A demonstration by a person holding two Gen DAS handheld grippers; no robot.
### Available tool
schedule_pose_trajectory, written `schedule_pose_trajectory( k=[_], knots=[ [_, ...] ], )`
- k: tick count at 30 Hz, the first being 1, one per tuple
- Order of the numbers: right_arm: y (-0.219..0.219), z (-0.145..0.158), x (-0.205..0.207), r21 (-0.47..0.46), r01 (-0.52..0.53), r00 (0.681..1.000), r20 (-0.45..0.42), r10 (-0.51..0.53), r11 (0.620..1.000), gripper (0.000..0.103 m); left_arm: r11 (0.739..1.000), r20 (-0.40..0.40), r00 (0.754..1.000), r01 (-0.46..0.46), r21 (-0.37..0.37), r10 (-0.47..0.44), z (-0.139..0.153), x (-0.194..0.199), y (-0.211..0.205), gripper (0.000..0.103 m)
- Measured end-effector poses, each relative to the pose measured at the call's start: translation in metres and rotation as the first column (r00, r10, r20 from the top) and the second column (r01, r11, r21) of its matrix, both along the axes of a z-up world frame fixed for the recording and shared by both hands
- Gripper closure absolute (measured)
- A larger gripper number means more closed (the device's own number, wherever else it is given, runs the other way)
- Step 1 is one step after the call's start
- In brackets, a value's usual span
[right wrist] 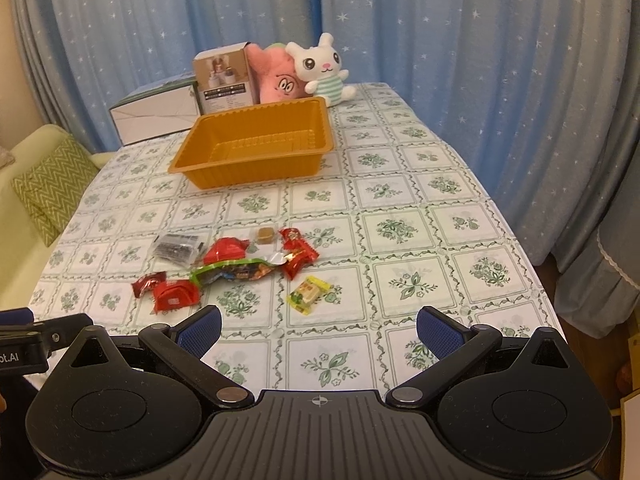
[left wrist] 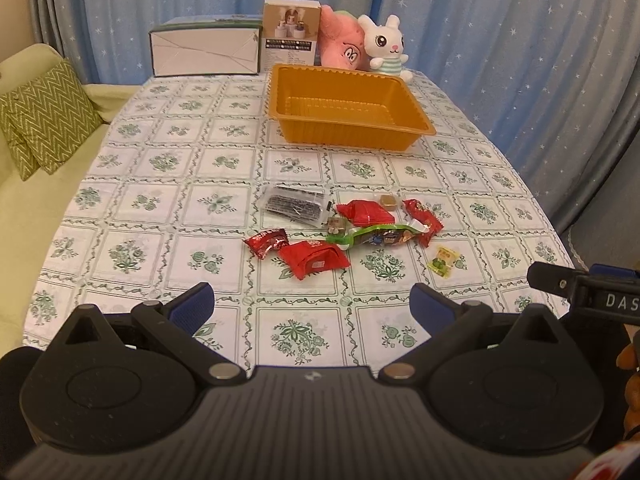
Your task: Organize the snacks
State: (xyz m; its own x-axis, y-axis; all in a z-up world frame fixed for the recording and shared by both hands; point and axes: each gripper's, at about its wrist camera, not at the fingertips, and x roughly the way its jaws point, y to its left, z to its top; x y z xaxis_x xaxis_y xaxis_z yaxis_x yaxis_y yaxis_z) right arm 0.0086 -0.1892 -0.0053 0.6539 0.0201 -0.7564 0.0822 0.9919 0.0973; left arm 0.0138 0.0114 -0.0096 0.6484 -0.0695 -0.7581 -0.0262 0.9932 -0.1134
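Left gripper (left wrist: 312,304): spread wide, nothing between its blue pads, low over the near edge of the tabletop (left wrist: 168,216).

Right gripper (right wrist: 319,326): likewise spread wide and holding nothing, alongside the left one at the near edge.

Snacks, loose cluster at mid-tabletop, ahead of both grippers and apart from them:
- red packet (left wrist: 313,259), nearest the left gripper, just ahead of its gap;
- small red packet (left wrist: 266,242), touching the former on its left;
- long green wrapper (left wrist: 376,236), lying crosswise through the cluster;
- red packet (left wrist: 364,212) behind the green wrapper;
- red candy (left wrist: 422,220) at the wrapper's right end;
- dark clear-wrapped packet (left wrist: 292,209), far left of the cluster;
- small brown cube (left wrist: 387,201) at the back;
- yellow-green candy (right wrist: 309,294), set apart on the right, closest to the right gripper, ahead and left of its centre.

Orange tray (left wrist: 280,92): beyond the cluster, well apart from it, with no snacks in it.

Behind the tray, at the far edge: white box (left wrist: 204,54), small printed box (left wrist: 290,32), pink plush (left wrist: 340,46), white rabbit plush (left wrist: 384,46).
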Motion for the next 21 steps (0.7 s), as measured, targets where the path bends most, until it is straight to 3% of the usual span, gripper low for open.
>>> schedule_pose_trajectory(
  k=[7,11,14,16,21],
  knots=[
    [-0.003,-0.012,0.010,0.008,0.018,1.000,0.011,-0.018,1.000,0.000,0.997,0.000,0.997,0.078,0.003,-0.078,-0.018,0.019,0.006,0.001],
    [-0.004,-0.022,0.018,0.015,0.022,1.000,0.012,-0.022,1.000,0.001,0.983,0.008,0.983,0.181,0.034,-0.181,-0.029,0.036,0.007,0.008],
    [-0.005,-0.031,0.027,0.027,0.021,1.000,0.009,-0.021,0.999,0.001,0.961,0.001,0.963,0.270,0.063,-0.270,-0.039,0.054,0.007,0.011],
    [-0.005,-0.039,0.035,0.039,0.016,1.000,-0.002,-0.016,0.999,0.014,0.943,-0.007,0.946,0.322,0.087,-0.323,-0.046,0.066,0.006,0.012],
    [-0.005,-0.061,0.055,0.057,0.023,0.999,-0.040,-0.021,0.998,0.023,0.889,-0.056,0.898,0.440,0.130,-0.436,-0.066,0.097,0.002,0.022]
  ],
)
